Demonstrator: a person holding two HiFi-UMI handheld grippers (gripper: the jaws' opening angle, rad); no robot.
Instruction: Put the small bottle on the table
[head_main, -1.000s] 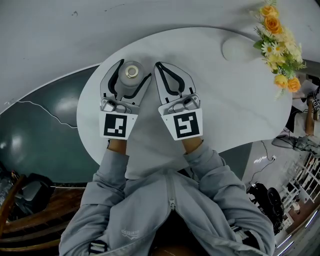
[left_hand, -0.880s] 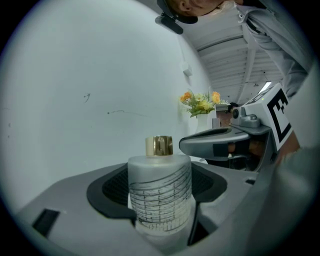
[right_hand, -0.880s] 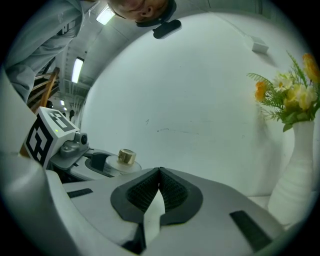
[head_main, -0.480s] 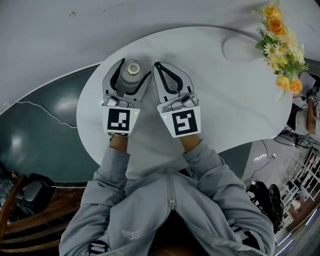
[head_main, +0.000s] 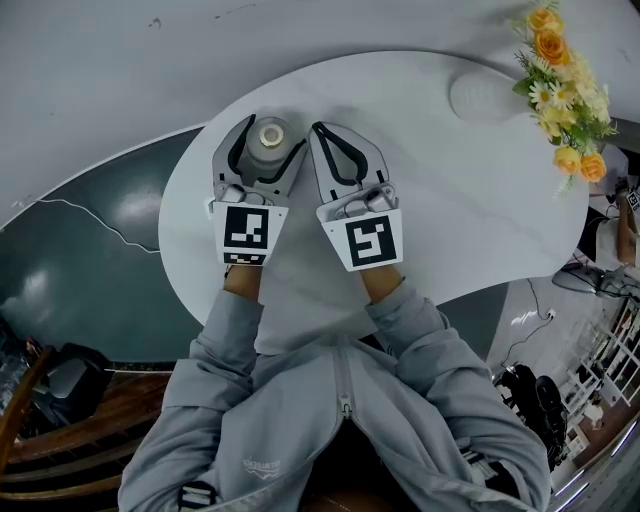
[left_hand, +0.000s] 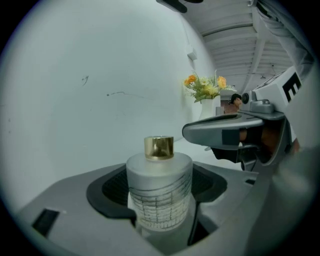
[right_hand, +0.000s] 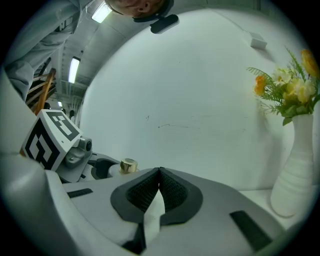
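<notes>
A small frosted bottle with a gold cap stands upright between the jaws of my left gripper, which is shut on it over the left part of the white table. In the left gripper view the bottle fills the gap between the pads. The frames do not show whether its base touches the tabletop. My right gripper lies just to the right, shut with nothing in it; its pads meet at the tips. From the right gripper view only the gold cap shows.
A white vase of yellow and orange flowers stands at the table's far right. A pale wall lies behind the table. A dark floor and a cable lie to the left, below the table edge.
The left gripper, still holding the bottle, has shifted slightly right and its marker cube has tilted nearer the table. The right gripper has barely moved.
</notes>
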